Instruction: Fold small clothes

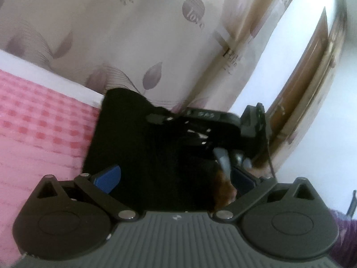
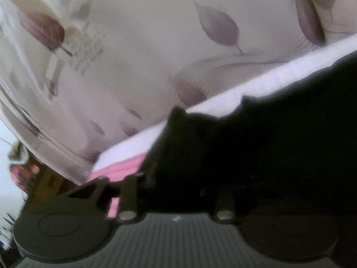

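The black garment [image 1: 138, 147] lies on a pink checked bedcover [image 1: 40, 129], near the white edge of the bed [image 1: 44, 73] and in front of a pale curtain printed with mauve leaves [image 1: 111, 33]. In the left wrist view the left gripper [image 1: 176, 178] stands wide, its blue pads [image 1: 109, 176] far apart, with dark cloth lying between them but neither pad pressing on it. The right gripper [image 1: 223, 131] appears beyond it, over the far side of the garment. In the right wrist view the right gripper [image 2: 178, 178] has its links drawn in narrow; its fingertips are lost under the black cloth [image 2: 245, 147], which covers them entirely, so a firm grip cannot be confirmed. A wooden door [image 1: 308, 71] stands at the right.
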The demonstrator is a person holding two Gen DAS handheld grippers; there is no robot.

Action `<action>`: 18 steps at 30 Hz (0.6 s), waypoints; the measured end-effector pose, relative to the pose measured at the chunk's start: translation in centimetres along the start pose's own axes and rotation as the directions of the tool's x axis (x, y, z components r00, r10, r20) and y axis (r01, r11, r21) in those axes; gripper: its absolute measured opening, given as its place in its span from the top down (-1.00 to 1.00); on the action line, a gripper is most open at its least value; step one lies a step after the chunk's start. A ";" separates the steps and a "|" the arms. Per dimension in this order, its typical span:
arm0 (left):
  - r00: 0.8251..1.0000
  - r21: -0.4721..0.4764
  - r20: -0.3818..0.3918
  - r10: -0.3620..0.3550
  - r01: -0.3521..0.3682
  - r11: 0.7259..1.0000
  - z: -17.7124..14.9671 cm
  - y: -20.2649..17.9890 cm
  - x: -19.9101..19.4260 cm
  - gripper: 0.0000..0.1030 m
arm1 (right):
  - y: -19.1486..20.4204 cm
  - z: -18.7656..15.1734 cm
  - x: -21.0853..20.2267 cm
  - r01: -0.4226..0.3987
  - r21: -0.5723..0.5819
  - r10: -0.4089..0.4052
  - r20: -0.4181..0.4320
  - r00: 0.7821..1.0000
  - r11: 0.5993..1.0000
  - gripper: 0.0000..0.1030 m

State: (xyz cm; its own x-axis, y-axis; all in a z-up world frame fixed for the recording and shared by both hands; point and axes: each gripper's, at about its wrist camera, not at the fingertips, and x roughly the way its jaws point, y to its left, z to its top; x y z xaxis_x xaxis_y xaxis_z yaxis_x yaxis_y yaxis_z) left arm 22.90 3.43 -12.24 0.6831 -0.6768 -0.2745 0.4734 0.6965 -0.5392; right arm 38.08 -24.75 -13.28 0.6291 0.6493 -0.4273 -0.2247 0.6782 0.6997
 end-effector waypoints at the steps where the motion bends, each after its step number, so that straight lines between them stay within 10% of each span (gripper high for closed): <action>1: 1.000 0.021 -0.011 0.005 -0.005 1.000 -0.1 -0.2 -0.6 -1.00 | -0.1 0.3 -0.3 -0.008 0.010 0.008 0.005 1.000 1.000 0.43; 10: 0.996 0.404 -0.034 0.081 -0.061 0.913 -2.1 -4.0 -0.9 -1.00 | -0.4 2.9 -2.1 -0.065 0.072 0.059 0.077 0.995 0.995 0.58; 18: 0.984 0.707 -0.104 0.147 -0.031 0.706 -4.5 -7.1 1.9 -0.99 | -0.5 3.6 -1.3 -0.059 0.080 0.059 0.002 0.998 0.995 0.54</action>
State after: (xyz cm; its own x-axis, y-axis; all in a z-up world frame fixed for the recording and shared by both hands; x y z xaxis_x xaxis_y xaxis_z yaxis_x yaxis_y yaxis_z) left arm 18.32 -3.86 -12.45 0.6835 -0.5881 -0.4324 0.7068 0.6813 0.1905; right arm 40.04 -27.17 -11.05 0.6164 0.6873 -0.3843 -0.2008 0.6091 0.7673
